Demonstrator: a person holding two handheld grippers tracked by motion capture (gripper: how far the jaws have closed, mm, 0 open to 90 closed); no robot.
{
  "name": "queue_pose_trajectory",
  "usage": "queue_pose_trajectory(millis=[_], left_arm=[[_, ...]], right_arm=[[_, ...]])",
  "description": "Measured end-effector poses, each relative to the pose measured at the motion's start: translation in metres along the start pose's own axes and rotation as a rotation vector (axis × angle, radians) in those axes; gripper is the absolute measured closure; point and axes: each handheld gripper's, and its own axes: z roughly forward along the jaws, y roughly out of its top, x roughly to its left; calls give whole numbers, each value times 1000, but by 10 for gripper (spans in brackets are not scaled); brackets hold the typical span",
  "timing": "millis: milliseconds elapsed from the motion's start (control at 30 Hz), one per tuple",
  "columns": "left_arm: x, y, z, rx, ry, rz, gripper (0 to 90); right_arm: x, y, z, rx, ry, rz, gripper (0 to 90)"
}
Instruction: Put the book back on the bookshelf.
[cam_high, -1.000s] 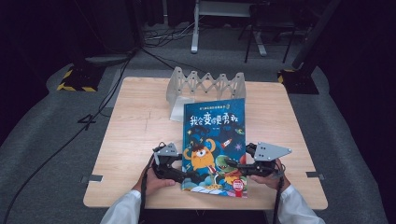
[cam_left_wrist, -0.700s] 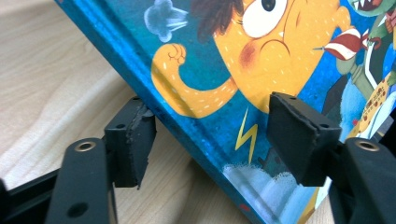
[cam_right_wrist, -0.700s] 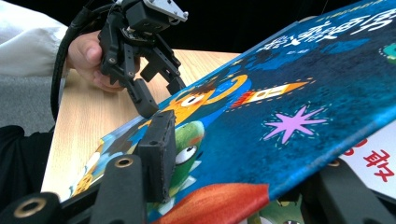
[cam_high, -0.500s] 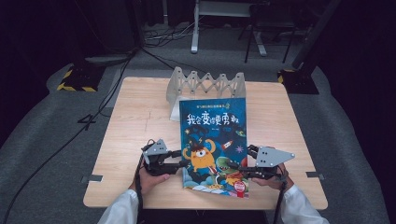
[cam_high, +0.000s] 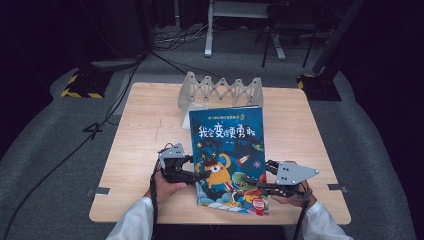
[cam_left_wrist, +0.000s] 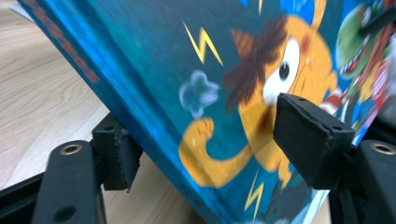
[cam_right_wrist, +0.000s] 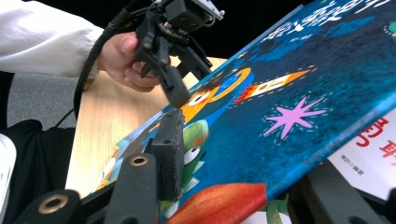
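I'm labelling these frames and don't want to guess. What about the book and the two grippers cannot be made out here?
- Left gripper, left gripper view: the book lies between the jaws; its cover hides whether the lower pad presses.
- Right gripper, right gripper view: lower jaw hidden under the book.
- High view: small print on the book too small to read; rack partly hidden behind it.

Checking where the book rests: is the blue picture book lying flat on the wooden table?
No: in the right gripper view the blue picture book tilts up off the light wooden table, its cover raised.
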Motion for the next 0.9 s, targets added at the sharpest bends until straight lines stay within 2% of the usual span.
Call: queue_pose_trajectory(millis=[100,233,333,433,467,600,800,900], left_arm=[[0,0,-4,-27,2,5,387],[-9,5,-15,-80,44,62,524],[-19,9,-18,-76,86,116,562],[-26,8,-20,-73,82,151,613],[-26,8,-20,-73,82,151,629],[-41,9,-20,-57,74,215,676],[-51,11,-11,-29,87,275,687],[-56,9,-1,3,75,295,695]], right_arm=[[-4,-3,-2,5,20,13,614],[-12,-11,-4,22,-1,60,632],[-14,-15,-5,20,-16,86,632],[-16,-20,-7,24,-48,117,582],[-16,-20,-7,24,-48,117,582],[-19,-35,-10,28,-73,188,557],[-20,-44,-16,38,-117,216,575],[-19,-48,-18,36,-119,218,577]])
